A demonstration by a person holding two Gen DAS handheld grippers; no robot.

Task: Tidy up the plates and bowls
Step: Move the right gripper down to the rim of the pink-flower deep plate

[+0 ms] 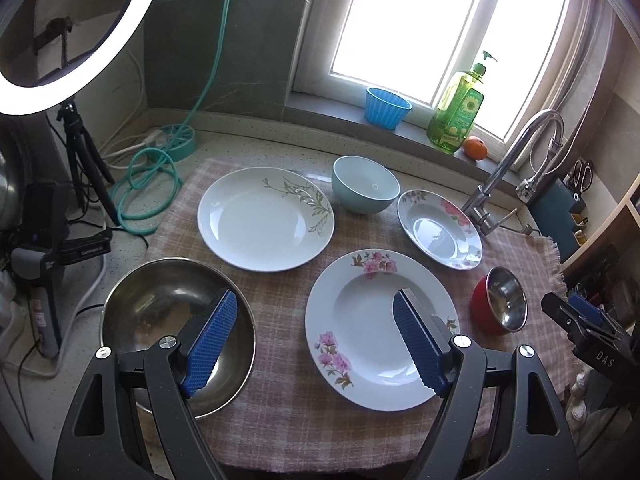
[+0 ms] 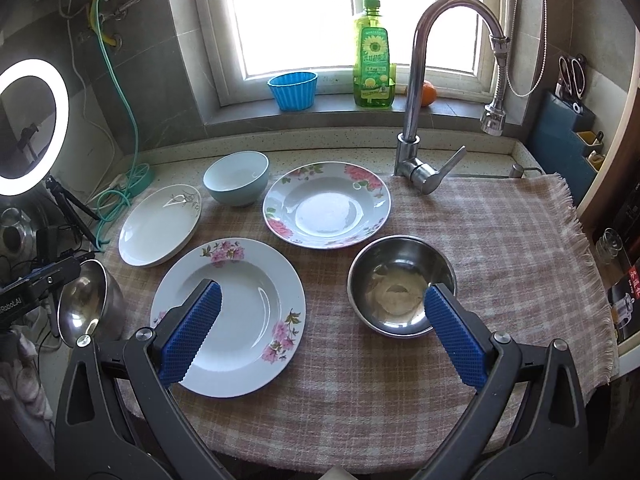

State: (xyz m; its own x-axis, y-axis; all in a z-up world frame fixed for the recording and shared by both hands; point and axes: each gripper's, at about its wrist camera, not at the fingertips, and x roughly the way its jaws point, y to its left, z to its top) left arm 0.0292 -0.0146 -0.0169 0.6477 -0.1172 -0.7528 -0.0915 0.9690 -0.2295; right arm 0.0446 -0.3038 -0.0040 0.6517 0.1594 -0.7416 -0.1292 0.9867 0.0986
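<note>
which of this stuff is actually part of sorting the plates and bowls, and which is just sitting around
For the job:
leaf-pattern plate
near pink-flower plate
far pink-flower plate
light blue bowl
large steel bowl
small red steel bowl

Just lying about:
blue ribbed cup
green soap bottle
orange
faucet
ring light
green hose

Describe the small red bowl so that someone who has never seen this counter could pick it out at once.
Start at the chrome faucet under the window and come toward the near edge of the checked cloth. The red bowl sits there, right of the pink-flowered plate. It is the smaller of two steel-lined bowls, and in the left wrist view its outside shows red, unlike the larger all-steel bowl.
</note>
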